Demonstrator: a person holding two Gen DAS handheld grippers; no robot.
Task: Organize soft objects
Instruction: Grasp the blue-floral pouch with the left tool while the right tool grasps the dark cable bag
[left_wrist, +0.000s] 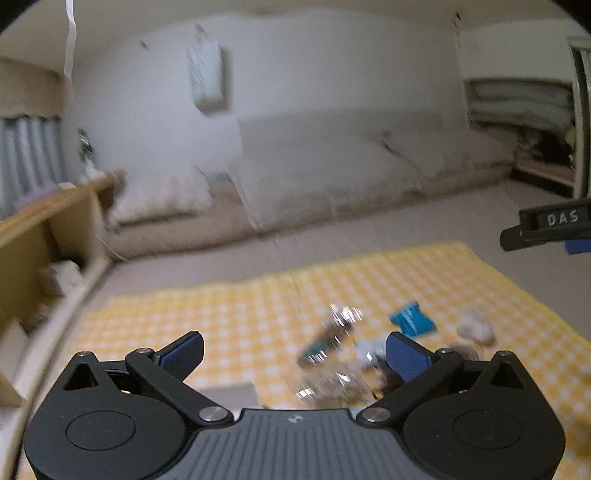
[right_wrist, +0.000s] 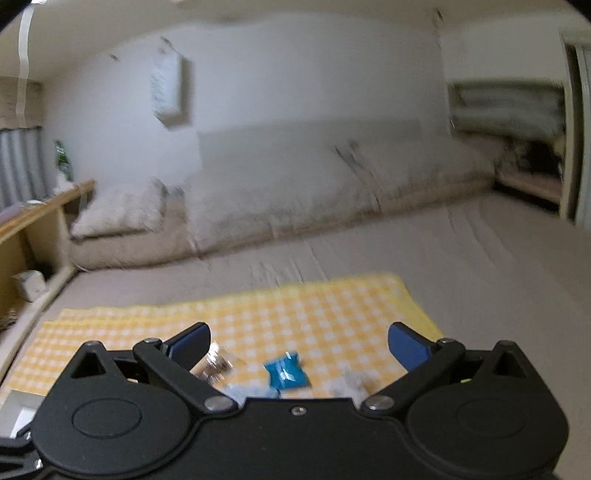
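A yellow checked cloth (left_wrist: 258, 310) lies on the beige floor; it also shows in the right wrist view (right_wrist: 314, 317). On it lie a blue packet (left_wrist: 412, 319), shiny clear wrappers (left_wrist: 338, 332) and a small white soft lump (left_wrist: 474, 328). My left gripper (left_wrist: 295, 350) is open and empty, held above the cloth short of these items. My right gripper (right_wrist: 299, 345) is open and empty above the blue packet (right_wrist: 286, 374), a clear wrapper (right_wrist: 216, 363) and a white lump (right_wrist: 349, 384). The right gripper's body (left_wrist: 550, 225) shows at the right edge of the left view. Both views are blurred.
A beige mattress with a pale blanket (left_wrist: 332, 173) and pillow (left_wrist: 162, 199) lies along the white wall. A low wooden shelf (left_wrist: 48, 236) stands at the left. An open closet with folded bedding (left_wrist: 524, 107) is at the far right. A grey flat box (left_wrist: 229, 395) lies on the cloth.
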